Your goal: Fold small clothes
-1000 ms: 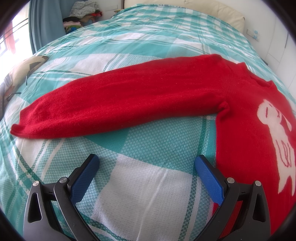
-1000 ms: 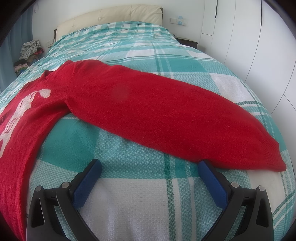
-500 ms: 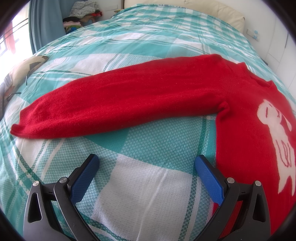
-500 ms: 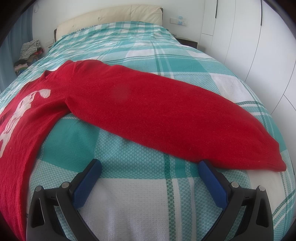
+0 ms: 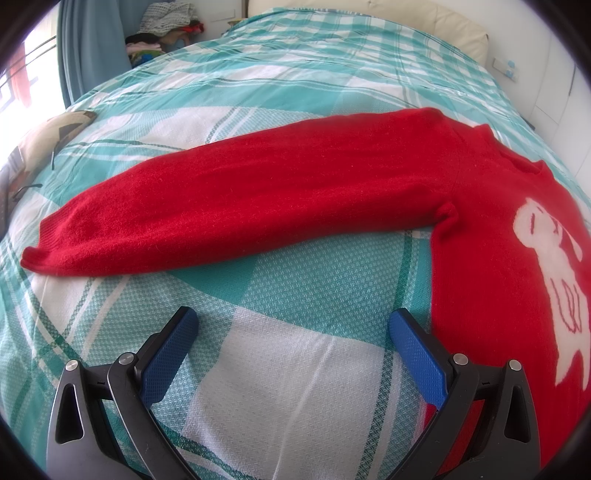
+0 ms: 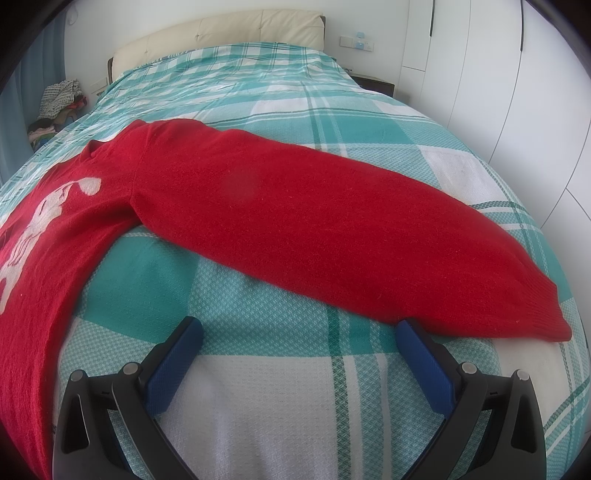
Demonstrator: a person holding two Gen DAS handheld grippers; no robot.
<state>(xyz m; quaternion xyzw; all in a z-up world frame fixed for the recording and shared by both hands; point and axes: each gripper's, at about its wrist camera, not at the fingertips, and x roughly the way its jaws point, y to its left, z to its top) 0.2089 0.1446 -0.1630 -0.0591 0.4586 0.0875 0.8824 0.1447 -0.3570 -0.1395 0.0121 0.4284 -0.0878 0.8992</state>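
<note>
- Both jaws stand wide apart and hold nothing: the left gripper point(image 5: 293, 332) and the right gripper point(image 6: 299, 341) each show bare bedspread between their blue pads.
- Red sweater point(image 5: 498, 258) lies flat, spread across the bed point(image 6: 258, 74) near its foot end; its body is cut off at the frame edge in both wrist views, so the hem cannot be seen.
- White animal motif point(image 5: 546, 266) on the chest is partly cut off; its kind is hard to make out.
- One sleeve point(image 5: 240, 206) reaches toward the bed's left edge; the other sleeve point(image 6: 332, 236) toward its right edge.
- Left gripper hovers low just beside the sweater's side edge; the right gripper's right pad appears to touch the sleeve near the cuff point(image 6: 532, 317).
- Clothes pile point(image 5: 162, 26) beyond the bed's far left corner is blurred.
</note>
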